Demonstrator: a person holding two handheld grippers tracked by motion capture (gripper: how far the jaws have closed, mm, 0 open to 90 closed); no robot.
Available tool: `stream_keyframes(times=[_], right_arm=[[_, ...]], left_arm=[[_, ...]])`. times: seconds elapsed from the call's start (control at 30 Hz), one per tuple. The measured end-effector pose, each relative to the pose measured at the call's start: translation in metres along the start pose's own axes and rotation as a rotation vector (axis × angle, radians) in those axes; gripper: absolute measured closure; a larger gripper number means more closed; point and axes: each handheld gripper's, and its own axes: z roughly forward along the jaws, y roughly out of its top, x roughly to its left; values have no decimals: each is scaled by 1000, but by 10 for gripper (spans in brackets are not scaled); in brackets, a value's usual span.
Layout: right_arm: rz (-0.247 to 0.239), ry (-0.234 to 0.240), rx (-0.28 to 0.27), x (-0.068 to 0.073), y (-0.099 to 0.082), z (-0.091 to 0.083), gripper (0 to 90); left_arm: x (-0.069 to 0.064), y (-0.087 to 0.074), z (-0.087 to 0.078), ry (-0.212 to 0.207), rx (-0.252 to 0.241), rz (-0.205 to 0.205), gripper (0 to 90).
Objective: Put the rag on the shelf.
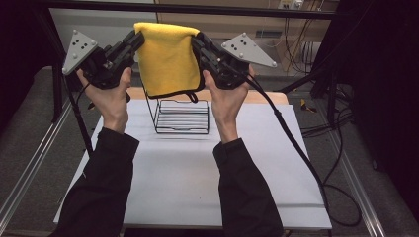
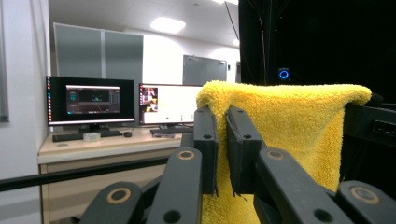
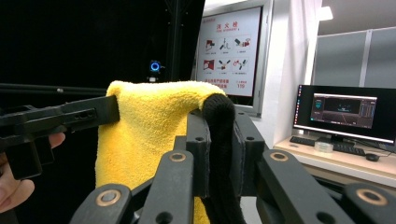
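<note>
Sleeves (image 1: 106,197) enter from the bottom edge of the high view, above the white table (image 1: 188,182). Left gripper (image 1: 134,42) pinches the upper left corner of the yellow cloth (image 1: 168,59); its jaws are pressed onto the fabric. Cloth hangs in the air above the wire rack (image 1: 182,117), top edge stretched level from left to right, long axis vertical, black-trimmed lower edge pointing down. Right gripper (image 1: 197,43) clamps the upper right corner, jaws pressed onto the black trim.

The high view looked forward and down on the bench (image 1: 197,187). Both gripper views sat close behind their jaws, sharing the yellow cloth (image 2: 289,126).
</note>
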Motion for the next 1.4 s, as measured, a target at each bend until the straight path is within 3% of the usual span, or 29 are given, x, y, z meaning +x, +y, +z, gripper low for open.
stream_keyframes(times=[0.3,0.5,0.63,0.8,0.93,1.23,1.4], right_arm=[[-4,-6,-13,-8,16,17,803],[-3,-13,-18,-12,24,29,803],[-11,-17,-18,-15,29,39,803],[-12,-16,-21,-18,34,50,803],[-38,-23,-9,-21,36,60,803],[-1,-21,25,-35,21,74,802],[-11,-17,71,-41,8,81,802]], left_arm=[[7,18,17,16,-14,-4,830],[13,23,25,32,-26,-2,830],[18,30,31,49,-35,20,830],[24,34,39,64,-31,10,830],[30,32,47,68,-20,2,830],[44,20,66,73,-2,13,830],[55,5,75,70,50,-4,830]])
